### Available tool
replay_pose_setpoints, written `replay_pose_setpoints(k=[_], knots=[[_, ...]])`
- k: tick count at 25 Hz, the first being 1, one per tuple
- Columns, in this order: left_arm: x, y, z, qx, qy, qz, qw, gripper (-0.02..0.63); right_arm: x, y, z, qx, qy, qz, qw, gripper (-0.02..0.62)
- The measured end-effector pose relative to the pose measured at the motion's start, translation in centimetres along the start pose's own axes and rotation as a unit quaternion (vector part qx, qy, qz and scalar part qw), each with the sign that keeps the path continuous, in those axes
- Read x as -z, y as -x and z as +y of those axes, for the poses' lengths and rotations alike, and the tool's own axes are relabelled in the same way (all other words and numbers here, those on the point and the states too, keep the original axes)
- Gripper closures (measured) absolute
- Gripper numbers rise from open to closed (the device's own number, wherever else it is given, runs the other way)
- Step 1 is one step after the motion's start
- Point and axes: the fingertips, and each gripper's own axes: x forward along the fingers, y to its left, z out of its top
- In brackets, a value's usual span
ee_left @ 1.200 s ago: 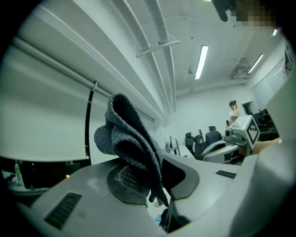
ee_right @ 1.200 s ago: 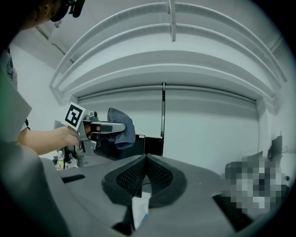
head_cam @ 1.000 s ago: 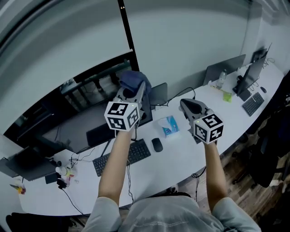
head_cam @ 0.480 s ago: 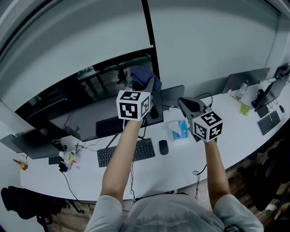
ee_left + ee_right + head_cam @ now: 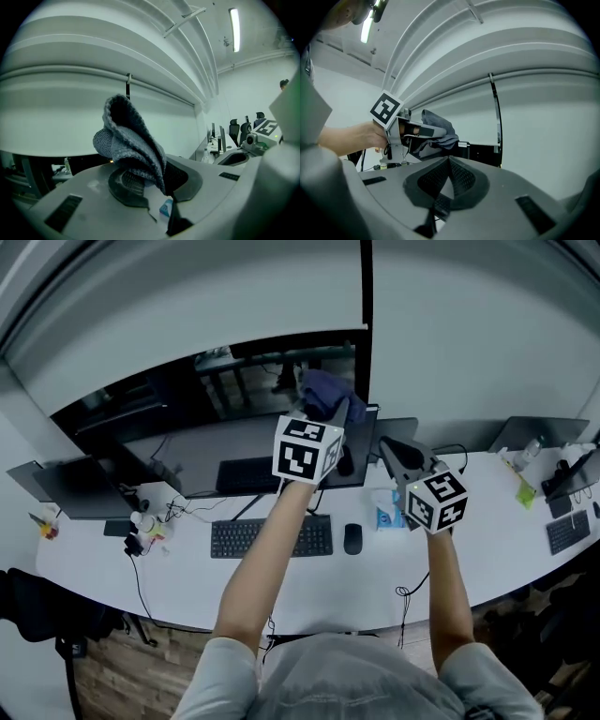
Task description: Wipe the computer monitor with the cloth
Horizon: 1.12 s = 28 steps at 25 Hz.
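Left gripper [image 5: 149, 183]: pinching cloth [image 5: 129, 140] near monitor's [image 5: 187, 437] right edge
Right gripper [image 5: 449, 161]: pressed together, empty, right of monitor
Change: cloth stays there

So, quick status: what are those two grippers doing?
Left gripper shut on cloth, held up by the monitor; contact unclear. Right gripper shut, empty. Nothing in the way.

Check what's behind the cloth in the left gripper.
The cloth, clamped in the left gripper, sits in front of the upper right corner of the monitor, with grey wall above. The screen patch directly behind it is covered, so contact cannot be confirmed.
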Motion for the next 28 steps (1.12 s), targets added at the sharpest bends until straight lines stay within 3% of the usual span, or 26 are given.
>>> replay_pose_setpoints(k=[19,28], knots=[[1.4,5.2,6.2,-0.02,0.011,-0.013,0.9997,0.543,-0.4,-5.4,5.2,-0.017,-0.002,0.016,1.0,0.594],[2.7,9.7,12.2,-0.05,-0.001,-0.005,0.9987,0.543,-1.8,-9.2,9.8,-0.014,0.007,0.009,1.0,0.594]])
